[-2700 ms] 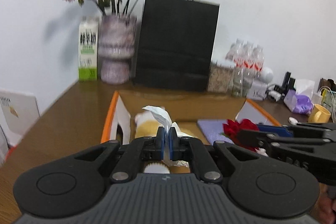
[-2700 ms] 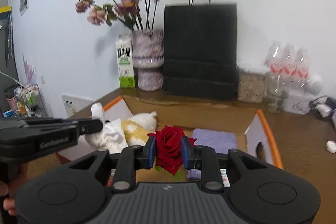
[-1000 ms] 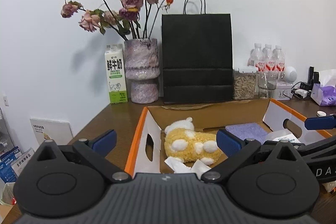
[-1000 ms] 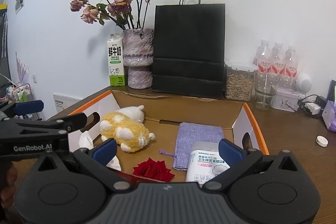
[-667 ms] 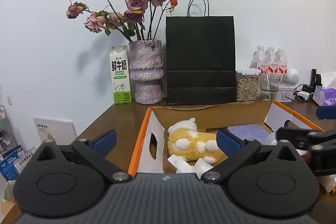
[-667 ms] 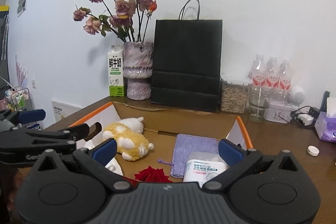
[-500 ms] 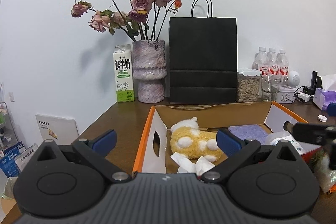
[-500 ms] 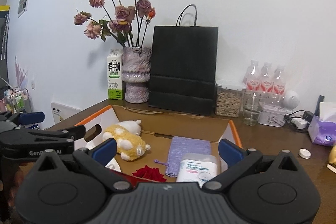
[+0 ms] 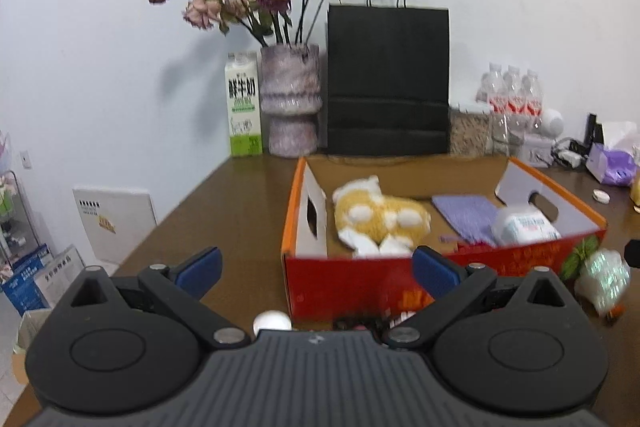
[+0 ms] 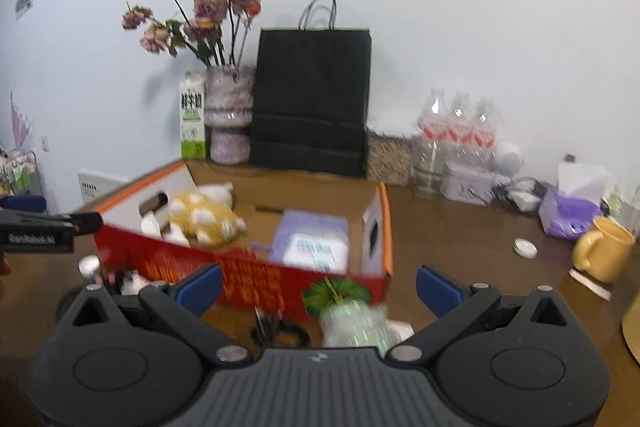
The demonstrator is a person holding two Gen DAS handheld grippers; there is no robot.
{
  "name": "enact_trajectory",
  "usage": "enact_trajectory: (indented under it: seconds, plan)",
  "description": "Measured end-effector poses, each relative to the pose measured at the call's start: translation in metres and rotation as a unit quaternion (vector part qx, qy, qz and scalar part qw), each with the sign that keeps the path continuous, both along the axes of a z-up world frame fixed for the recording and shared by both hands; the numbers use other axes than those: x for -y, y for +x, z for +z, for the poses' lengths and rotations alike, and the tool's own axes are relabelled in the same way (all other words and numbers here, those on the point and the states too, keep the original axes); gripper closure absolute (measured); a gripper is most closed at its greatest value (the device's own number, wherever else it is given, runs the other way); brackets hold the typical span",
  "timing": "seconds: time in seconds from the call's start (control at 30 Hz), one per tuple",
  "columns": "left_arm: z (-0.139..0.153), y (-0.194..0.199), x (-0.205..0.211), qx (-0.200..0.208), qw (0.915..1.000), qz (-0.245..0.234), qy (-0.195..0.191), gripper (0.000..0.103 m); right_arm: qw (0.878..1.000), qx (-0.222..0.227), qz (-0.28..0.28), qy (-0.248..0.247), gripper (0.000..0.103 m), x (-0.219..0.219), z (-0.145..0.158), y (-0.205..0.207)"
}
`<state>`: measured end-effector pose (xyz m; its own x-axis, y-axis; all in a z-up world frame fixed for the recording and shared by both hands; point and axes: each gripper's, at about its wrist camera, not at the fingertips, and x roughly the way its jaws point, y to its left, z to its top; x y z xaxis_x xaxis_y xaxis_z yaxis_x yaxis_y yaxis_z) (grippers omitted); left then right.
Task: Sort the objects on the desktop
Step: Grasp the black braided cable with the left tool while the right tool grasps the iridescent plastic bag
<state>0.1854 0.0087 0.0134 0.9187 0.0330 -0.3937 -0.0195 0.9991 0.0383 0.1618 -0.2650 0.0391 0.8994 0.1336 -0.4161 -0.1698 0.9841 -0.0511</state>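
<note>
Matt cardboard box, fluffy plush toy, glossy wooden table.

Motion blur smears the red box print — items before it sit half-hidden, unidentifiable.

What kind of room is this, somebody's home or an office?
Most likely a lived-in desk or side table in a home or small office. A brown wooden table against a white wall holds a vase of dried roses, a milk carton, a yellow mug and a red sorting box.
</note>
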Motion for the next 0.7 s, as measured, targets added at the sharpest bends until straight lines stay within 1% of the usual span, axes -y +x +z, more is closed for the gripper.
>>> enact_trajectory:
  seconds: [0.13,0.33,0.53,0.7]
  plan:
    - [-0.01,-0.011,0.002,-0.012,0.9999,-0.002,0.007,0.0,1.0,-0.022,-0.011,-0.004,0.0,0.011,-0.016,-0.013]
    - [-0.023,-0.026,0.003,-0.036,0.9992,-0.016,0.002,0.0,0.999,-0.045,-0.022,0.0,0.0,0.024,-0.036,-0.028]
    - [-0.037,-0.031,0.007,-0.06,0.998,-0.017,0.011,0.0,0.998,-0.057,-0.026,0.001,0.0,0.03,-0.047,-0.034]
    - [-0.044,-0.028,0.01,-0.078,0.9966,-0.018,0.018,0.0,0.998,-0.063,-0.024,0.005,0.0,0.031,-0.052,-0.034]
